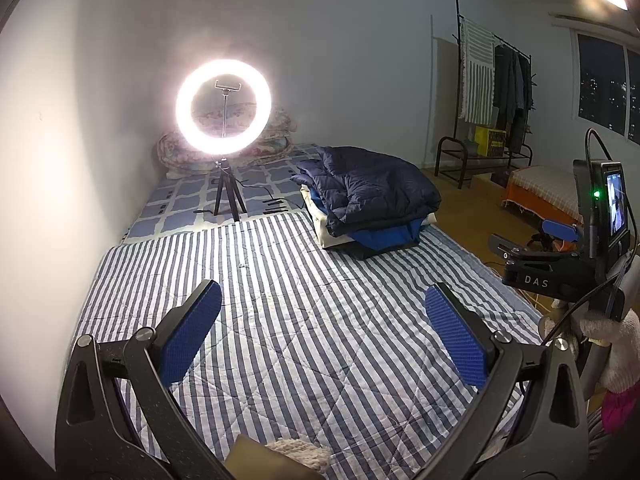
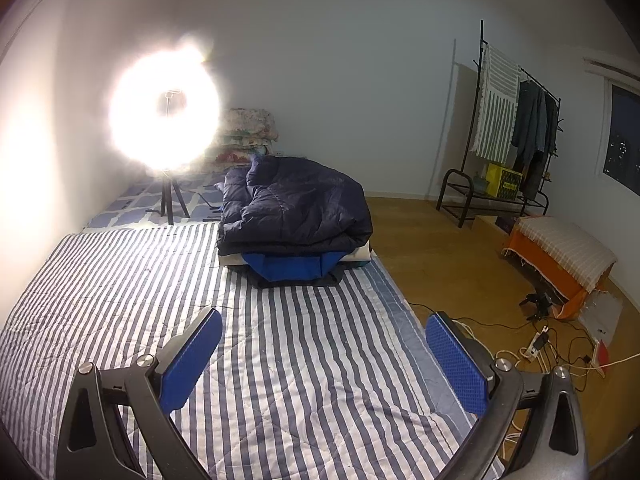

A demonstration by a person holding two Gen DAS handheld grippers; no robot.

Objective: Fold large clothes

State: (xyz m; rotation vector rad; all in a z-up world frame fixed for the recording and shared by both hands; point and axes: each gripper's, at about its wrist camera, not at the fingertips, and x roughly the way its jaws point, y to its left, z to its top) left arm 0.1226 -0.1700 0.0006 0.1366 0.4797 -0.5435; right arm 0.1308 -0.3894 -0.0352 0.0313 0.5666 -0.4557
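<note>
A pile of folded clothes lies on the far part of the striped quilt [image 1: 280, 320] [image 2: 280, 360]: a dark navy puffer jacket [image 1: 372, 192] [image 2: 296, 208] on top, a bright blue garment [image 1: 392, 238] [image 2: 294, 266] and pale layers under it. My left gripper [image 1: 322, 306] hangs open above the bare quilt, well short of the pile, nothing between its blue pads. My right gripper [image 2: 324, 332] is open too, over the quilt's right edge, empty. In the left wrist view the right gripper's body [image 1: 560, 272] shows at the right, held by a gloved hand [image 1: 612, 344].
A lit ring light on a tripod [image 1: 224, 108] [image 2: 164, 108] stands beyond the quilt, with floral bedding [image 1: 272, 136] stacked behind it. On the wooden floor to the right are a clothes rack [image 2: 516, 120], a covered low bench [image 2: 560, 256], and cables with a power strip [image 2: 536, 344].
</note>
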